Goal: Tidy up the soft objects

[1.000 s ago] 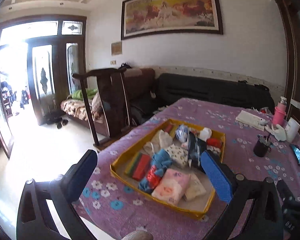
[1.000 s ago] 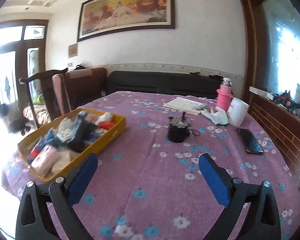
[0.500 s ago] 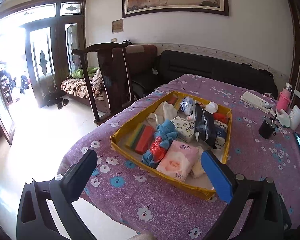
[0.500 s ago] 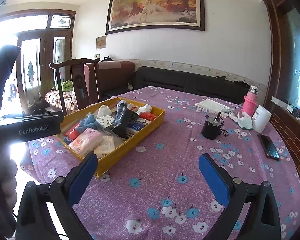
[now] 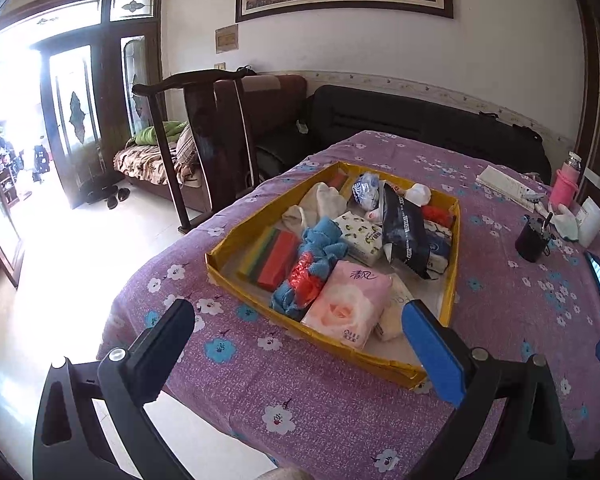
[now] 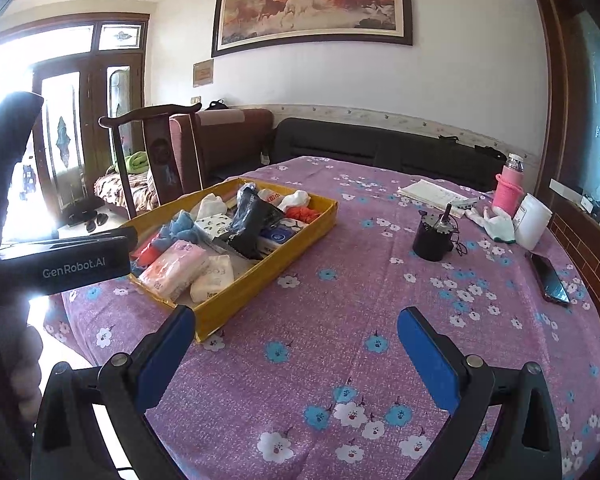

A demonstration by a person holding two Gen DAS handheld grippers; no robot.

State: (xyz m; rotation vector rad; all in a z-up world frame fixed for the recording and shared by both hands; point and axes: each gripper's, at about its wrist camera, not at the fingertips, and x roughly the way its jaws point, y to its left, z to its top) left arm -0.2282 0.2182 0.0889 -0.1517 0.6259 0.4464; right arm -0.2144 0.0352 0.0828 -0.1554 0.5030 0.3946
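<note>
Both views tilted downward and drawn nearer the table since half a second ago; tray larger in frame, more cloth visible under each gripper.

Left gripper [image 5: 298, 328]: spread wide, nothing between the fingers, poised above the near corner of the yellow tray [image 5: 451, 280], not touching. Right gripper [image 6: 296, 340]: equally wide, empty, over bare purple tablecloth [image 6: 340, 312] just right of the tray's near corner.

Soft items all inside the tray: pink tissue pack [image 5: 346, 306] nearest the left gripper, blue towel [image 5: 316, 258] with something red tangled in it just beyond, coloured sponges [image 5: 274, 258] at the left wall, white socks [image 5: 320, 202] farther back, black bag [image 5: 404, 234] lying across the smaller packs.

Risks, judged:
- Crowded pile. Closing on the tissue pack likely to snag the towel or the white pack beside it.
- Thin cardboard wall. Finger descending on the rim could crush it or shove the whole tray.
- Tray near the table's left edge, floor directly below. Push leftward could send it over.
- Loose cloth prone to bunching under a dragged finger.

Open room: broad clear cloth right of the tray. Black cup [image 6: 434, 234], phone [image 6: 550, 278], pink bottle [image 6: 508, 190] well apart at far right.
</note>
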